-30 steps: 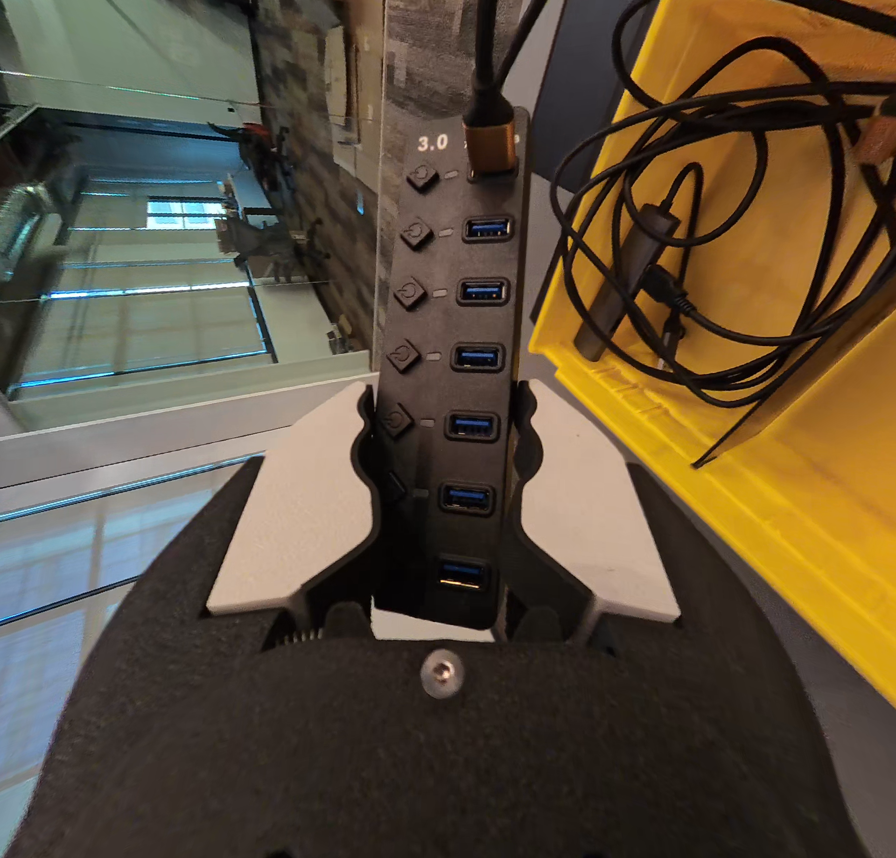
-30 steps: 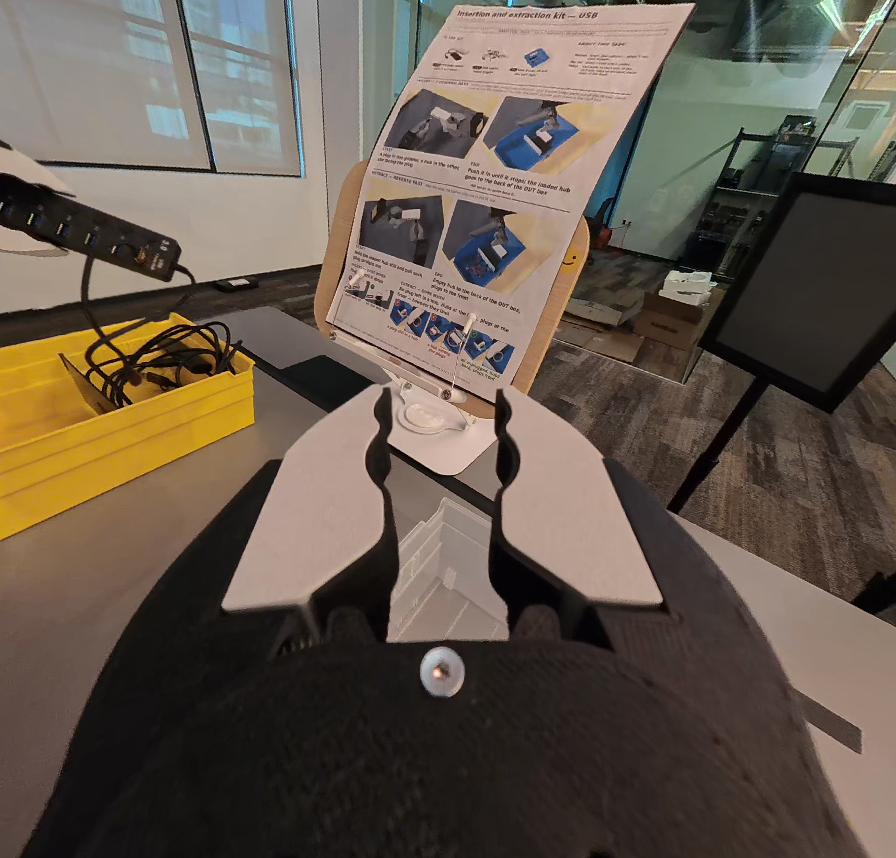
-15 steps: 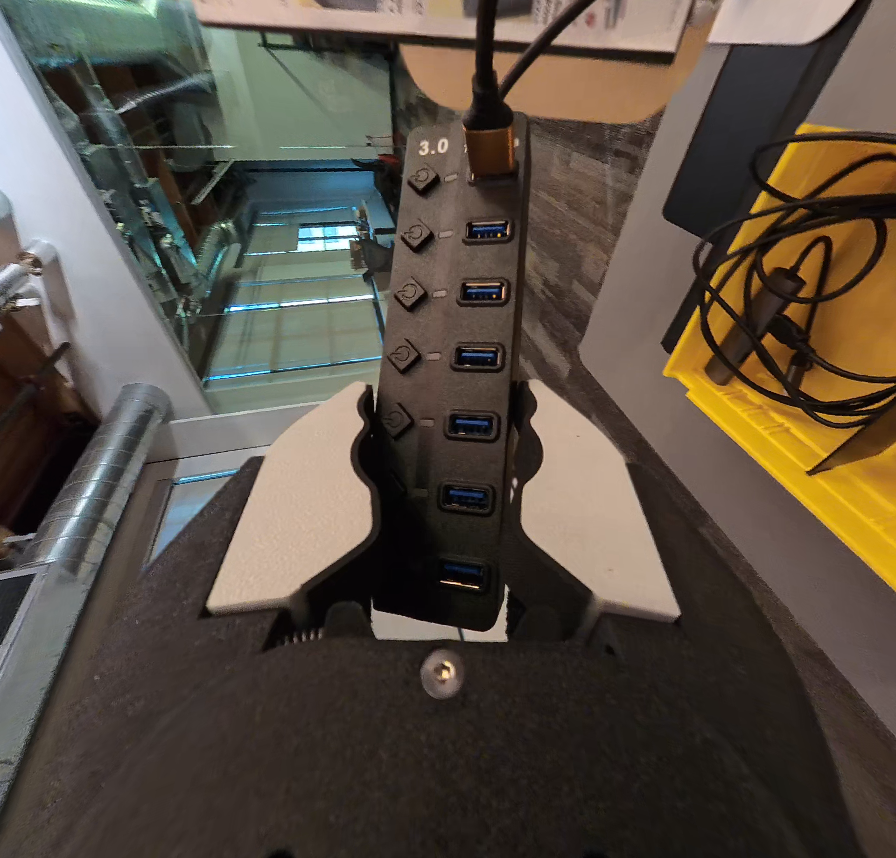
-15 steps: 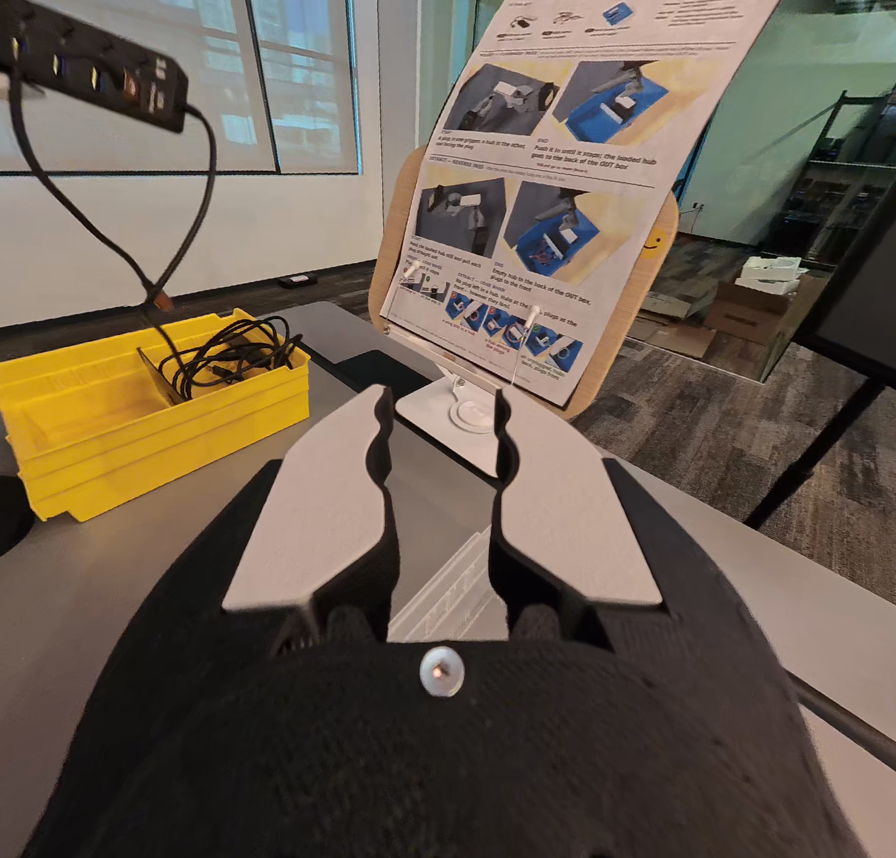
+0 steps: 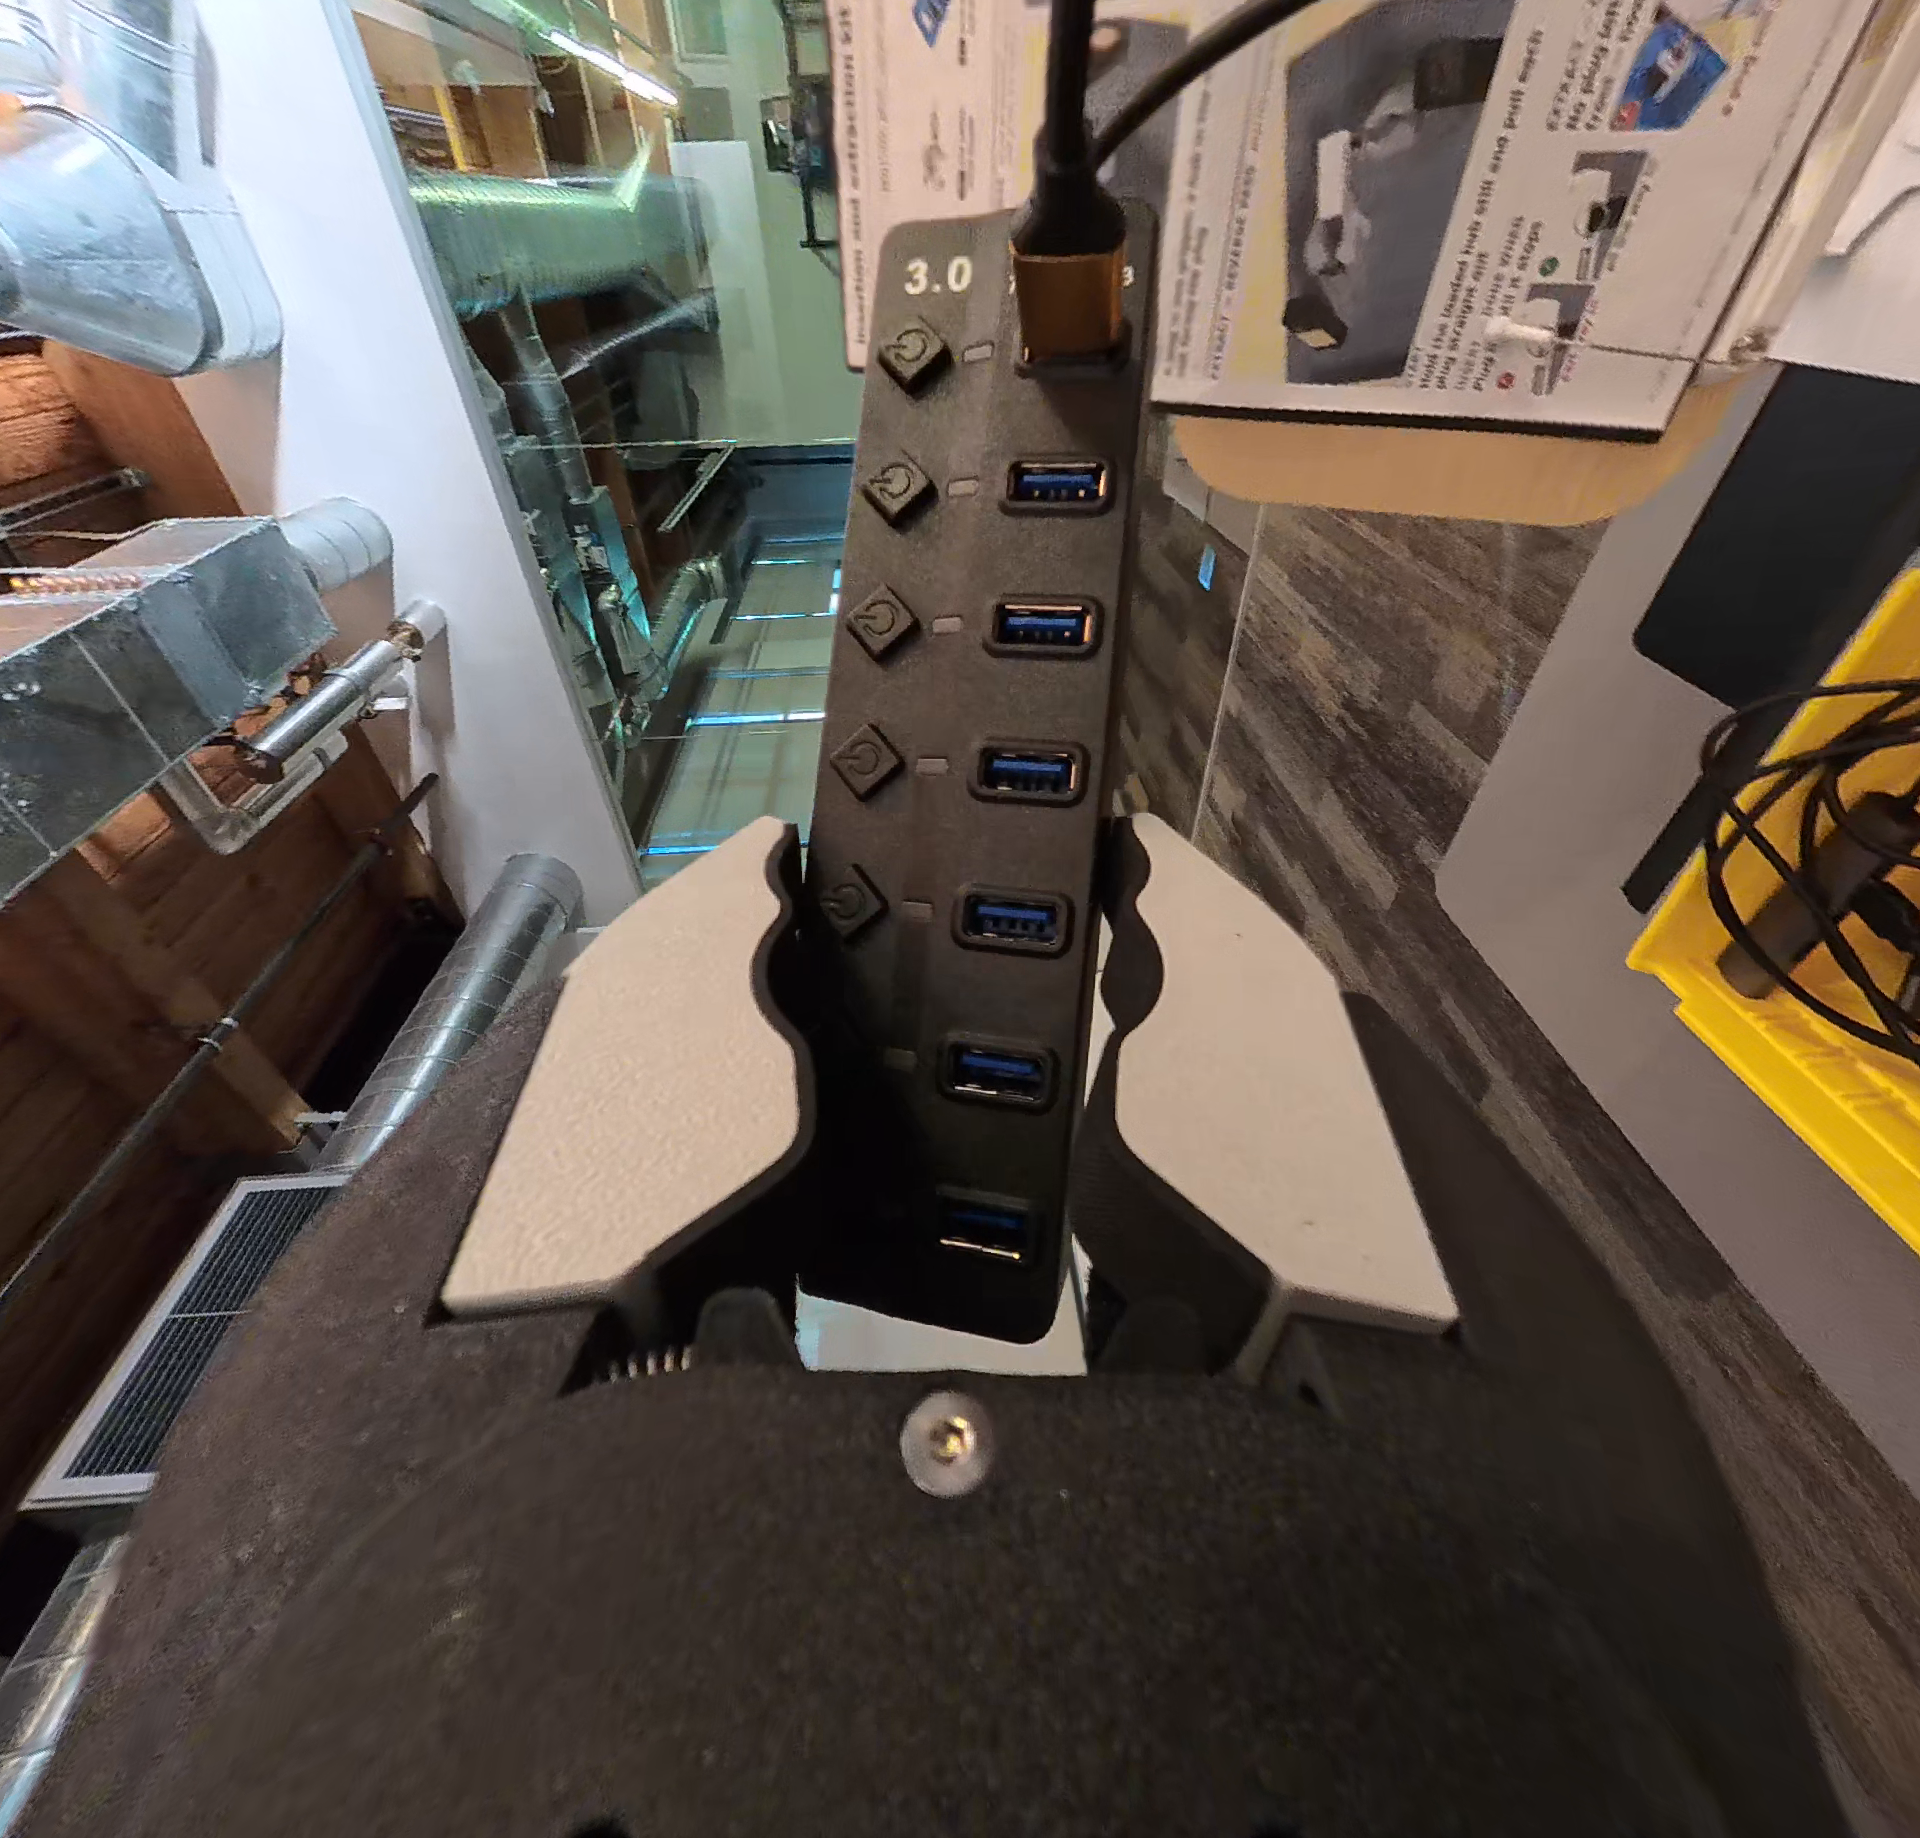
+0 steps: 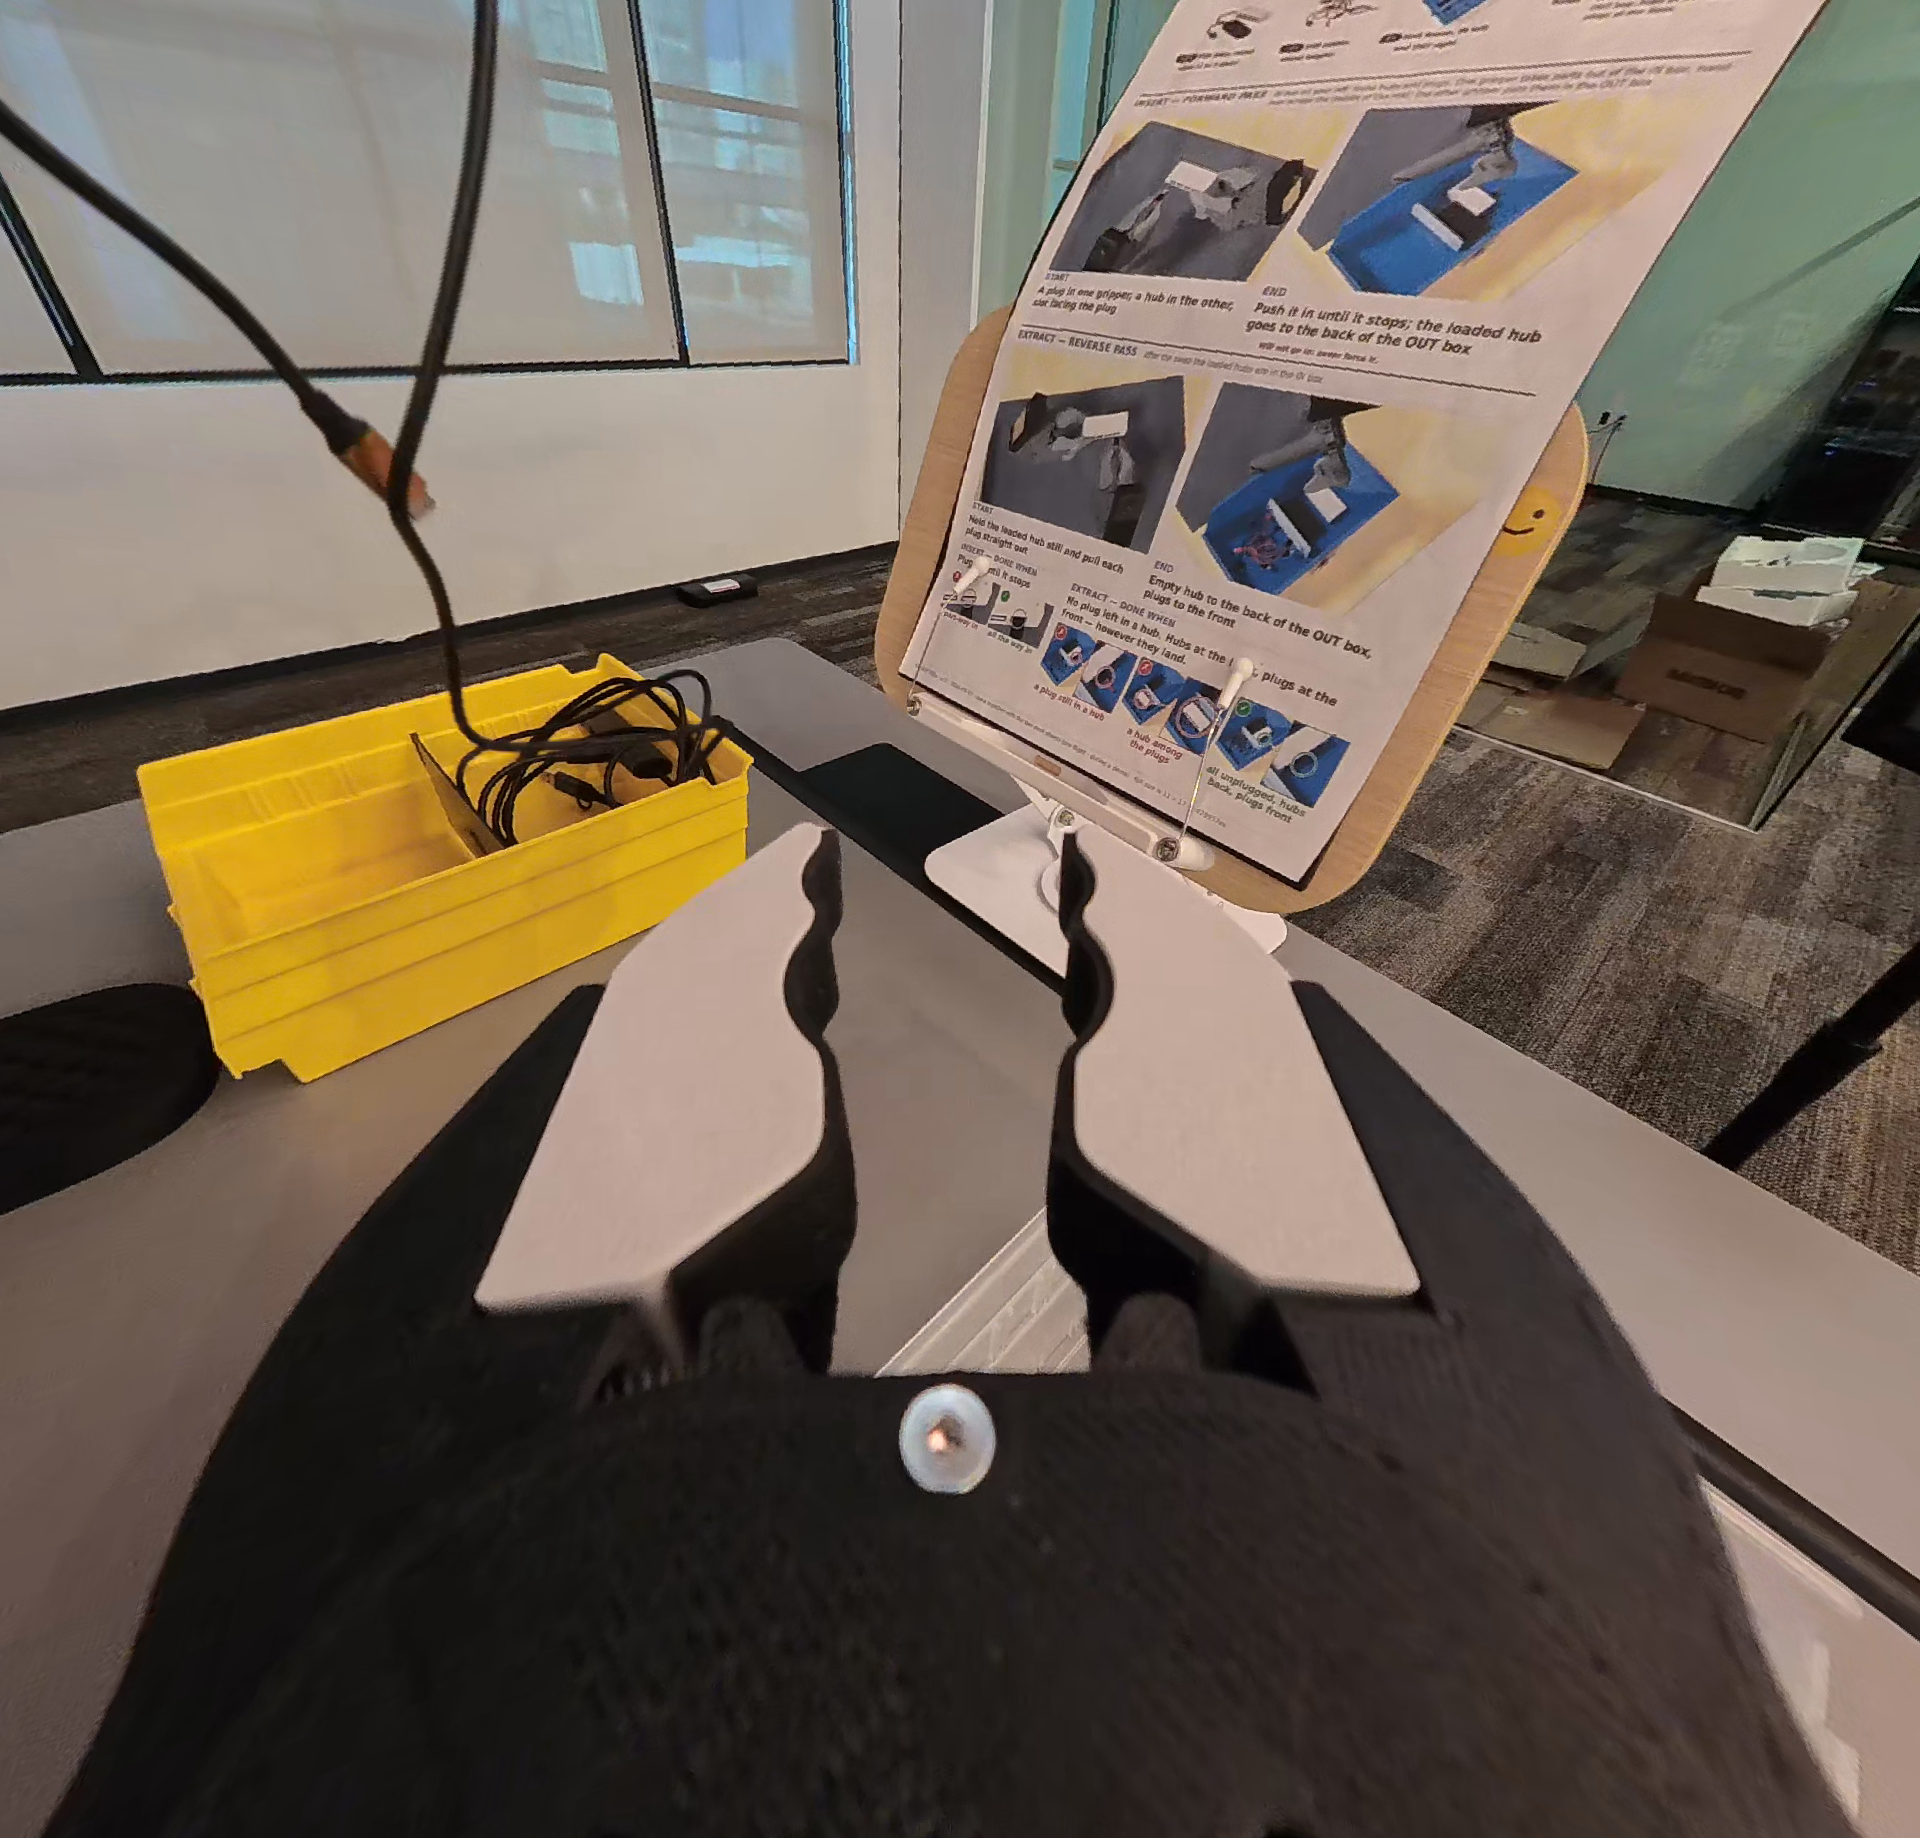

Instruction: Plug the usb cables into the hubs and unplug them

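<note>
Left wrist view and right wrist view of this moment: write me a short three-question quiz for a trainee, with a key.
1. True or false: the right gripper holds a plug.
2. How many ports on the black hub held by the left gripper have a plug in them? A) none B) one C) three
3. Fill in: the loose coil of black cables lies in the ____ bin.

Key: 1. False: its jaws are apart with nothing between them. 2. B: only the far-end port holds the gold-sleeved plug; the other six blue ports are bare. 3. Yellow.
</note>
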A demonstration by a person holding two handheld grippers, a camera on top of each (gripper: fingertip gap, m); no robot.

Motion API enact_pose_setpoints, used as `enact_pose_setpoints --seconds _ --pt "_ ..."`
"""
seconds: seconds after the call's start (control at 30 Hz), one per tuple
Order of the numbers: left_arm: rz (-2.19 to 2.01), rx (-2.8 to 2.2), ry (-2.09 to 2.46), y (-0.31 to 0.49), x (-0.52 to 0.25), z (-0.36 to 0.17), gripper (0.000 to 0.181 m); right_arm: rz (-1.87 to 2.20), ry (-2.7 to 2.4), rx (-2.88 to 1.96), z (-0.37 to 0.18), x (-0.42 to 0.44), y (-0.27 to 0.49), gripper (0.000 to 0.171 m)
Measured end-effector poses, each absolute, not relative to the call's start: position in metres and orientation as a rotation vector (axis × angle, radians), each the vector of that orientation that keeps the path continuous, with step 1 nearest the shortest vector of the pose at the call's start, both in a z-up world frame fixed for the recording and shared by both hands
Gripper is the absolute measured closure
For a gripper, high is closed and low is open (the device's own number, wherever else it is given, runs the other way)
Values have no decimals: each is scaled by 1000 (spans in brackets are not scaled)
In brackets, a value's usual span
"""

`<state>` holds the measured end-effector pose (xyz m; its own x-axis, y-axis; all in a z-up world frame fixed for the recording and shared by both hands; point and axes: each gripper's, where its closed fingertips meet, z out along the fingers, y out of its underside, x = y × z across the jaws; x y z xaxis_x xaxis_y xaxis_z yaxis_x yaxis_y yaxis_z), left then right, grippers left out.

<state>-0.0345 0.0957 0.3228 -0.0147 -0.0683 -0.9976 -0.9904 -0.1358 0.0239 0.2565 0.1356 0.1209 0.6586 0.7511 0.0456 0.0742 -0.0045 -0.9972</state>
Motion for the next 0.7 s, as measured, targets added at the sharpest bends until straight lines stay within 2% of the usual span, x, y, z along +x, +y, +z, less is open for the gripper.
enact_pose_setpoints --seconds 0.33,0.7 --pt "1304 -1309 1119 93 -15 379 126 647 -693 -1507 121 265 138 130" --pt "1321 -1275 1110 82 -3 396 126 676 -718 -1528 114 253 139 130"
